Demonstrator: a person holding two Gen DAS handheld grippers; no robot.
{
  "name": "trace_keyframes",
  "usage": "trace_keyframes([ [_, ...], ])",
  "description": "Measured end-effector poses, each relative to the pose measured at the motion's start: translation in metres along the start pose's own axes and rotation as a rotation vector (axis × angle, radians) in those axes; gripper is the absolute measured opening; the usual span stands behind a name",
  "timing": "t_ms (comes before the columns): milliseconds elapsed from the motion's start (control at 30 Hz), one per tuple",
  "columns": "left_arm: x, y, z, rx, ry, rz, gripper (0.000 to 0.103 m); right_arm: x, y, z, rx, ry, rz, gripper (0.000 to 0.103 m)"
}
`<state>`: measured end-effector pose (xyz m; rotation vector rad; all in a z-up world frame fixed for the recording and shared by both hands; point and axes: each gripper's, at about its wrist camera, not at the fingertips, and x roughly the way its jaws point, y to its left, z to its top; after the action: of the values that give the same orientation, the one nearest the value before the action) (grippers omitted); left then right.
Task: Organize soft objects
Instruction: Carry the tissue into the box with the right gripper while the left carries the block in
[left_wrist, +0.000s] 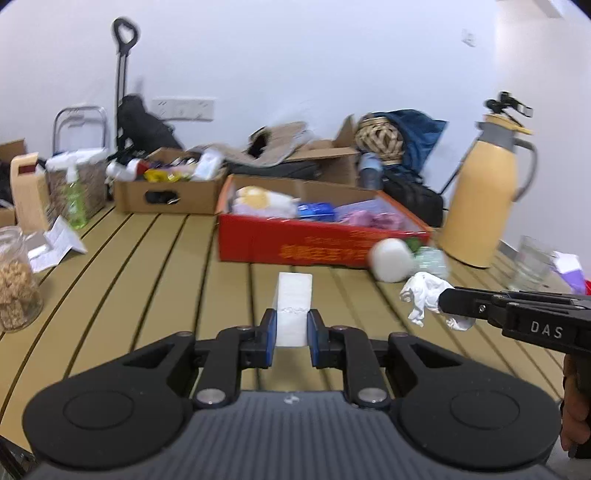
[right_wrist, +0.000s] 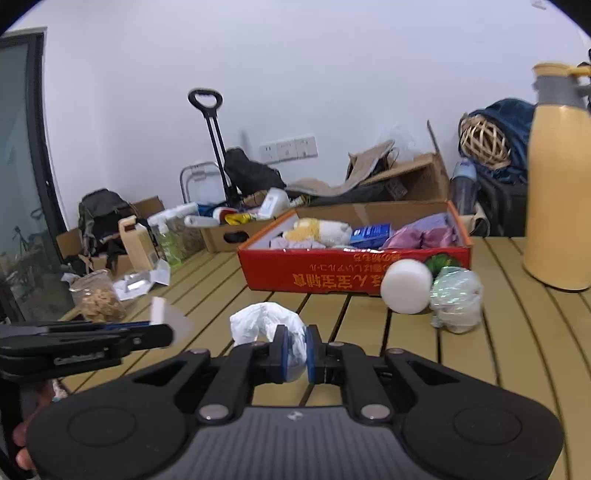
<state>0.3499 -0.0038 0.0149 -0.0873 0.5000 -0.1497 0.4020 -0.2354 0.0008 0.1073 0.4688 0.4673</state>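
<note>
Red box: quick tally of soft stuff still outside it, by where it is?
Held in grippers: 2 (white foam block in left gripper, crumpled white bag in right gripper)
On table by red box: 2 (white foam ball, clear wrapped bundle)
Total: 4

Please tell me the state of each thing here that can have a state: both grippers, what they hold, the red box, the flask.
Left gripper: shut on white block.
Right gripper: shut on crumpled white bag.
Red box: open, holding soft items.
Yellow flask: upright, lid on.
</note>
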Motion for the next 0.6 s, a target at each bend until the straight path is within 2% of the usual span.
trace_keyframes([
  [167, -0.017, -0.024, 0.007, 0.036, -0.031, -0.014, 0.018, -0.037, -0.007, -0.005, 0.022, -0.042, -0.011, 0.009],
  [333, -0.012, -0.038, 0.019, 0.072, -0.054, -0.013, 0.018, -0.045, -0.017, 0.001, 0.012, -0.072, -0.021, 0.009],
  [467, 0.014, -0.04, 0.045, 0.093, -0.071, -0.036, 0.018, -0.032, -0.028, 0.026, -0.017, -0.099, -0.018, 0.009],
  [600, 0.064, -0.032, 0.088, 0.106, -0.075, -0.05, 0.018, 0.007, -0.046, 0.07, -0.025, -0.09, 0.023, 0.01],
])
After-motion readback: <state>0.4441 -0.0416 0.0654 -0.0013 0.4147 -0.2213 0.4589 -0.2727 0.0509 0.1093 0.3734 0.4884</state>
